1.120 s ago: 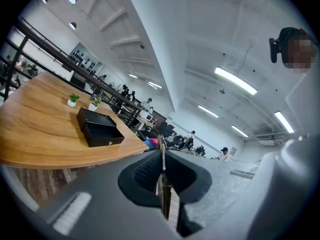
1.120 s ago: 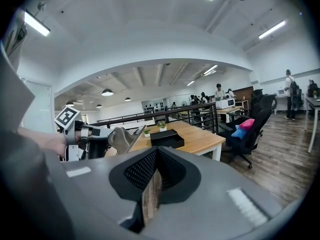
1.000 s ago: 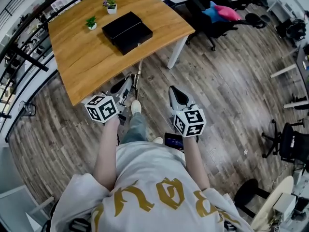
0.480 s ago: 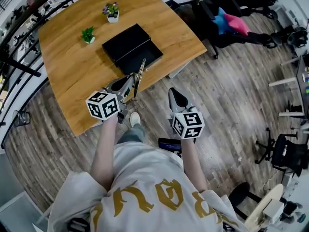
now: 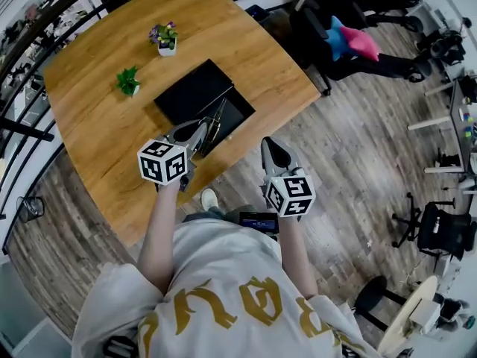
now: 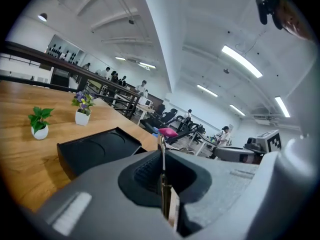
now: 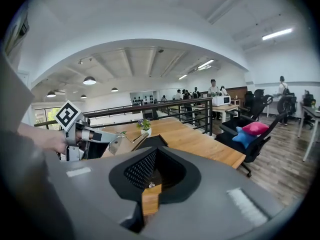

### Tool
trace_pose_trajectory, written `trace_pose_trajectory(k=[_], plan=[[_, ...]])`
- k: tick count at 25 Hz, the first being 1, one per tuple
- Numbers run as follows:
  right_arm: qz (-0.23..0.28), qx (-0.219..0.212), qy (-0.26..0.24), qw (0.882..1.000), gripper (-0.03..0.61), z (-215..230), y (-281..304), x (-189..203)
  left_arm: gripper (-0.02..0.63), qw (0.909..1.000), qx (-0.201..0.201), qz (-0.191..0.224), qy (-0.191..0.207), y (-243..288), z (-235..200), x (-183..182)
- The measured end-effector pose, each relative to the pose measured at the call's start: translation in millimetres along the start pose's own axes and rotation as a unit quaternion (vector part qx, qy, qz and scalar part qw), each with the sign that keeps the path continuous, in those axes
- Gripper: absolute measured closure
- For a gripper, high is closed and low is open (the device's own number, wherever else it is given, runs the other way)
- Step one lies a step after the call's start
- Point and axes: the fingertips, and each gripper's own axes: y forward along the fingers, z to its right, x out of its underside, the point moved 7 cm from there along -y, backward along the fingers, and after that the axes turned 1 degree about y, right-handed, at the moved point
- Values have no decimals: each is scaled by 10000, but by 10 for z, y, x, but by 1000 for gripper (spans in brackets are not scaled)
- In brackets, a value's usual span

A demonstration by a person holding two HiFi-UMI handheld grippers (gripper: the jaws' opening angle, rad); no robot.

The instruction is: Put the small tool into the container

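Two little plants (image 5: pixel 128 81) sit far back on the table (image 5: pixel 97 148), out of the way. The left gripper (image 5: pixel 200 131) is squeezed tight on the small tool (image 5: pixel 217 119) and holds it just over the black container (image 5: pixel 195 89), probably so it can drop in. The right gripper (image 5: pixel 271 146) waits past the table edge, closed on nothing. Nothing blocks the container.

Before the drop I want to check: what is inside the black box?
The box is open; its inside looks dark and bare. The tool, held by the left hand-held gripper, covers a strip of it, so that strip cannot be seen.
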Motion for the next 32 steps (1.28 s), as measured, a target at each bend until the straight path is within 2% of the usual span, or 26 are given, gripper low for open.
trace_pose_trajectory(k=[7,13,20,32], plan=[[157,263,109,9995,554,143,50,-110,600,9987,54,-366,338,272,-94,-113],[146,142,258,9995,554,226,224,-88,600,9949,-28,-677,749,406,-82,-132],[125,41,334,9994,554,366,368,-68,600,9940,-173,-777,749,519,-118,-91],[-171,-77,385,9991,553,418,536,107,600,9859,-418,-1246,1032,754,-174,38]])
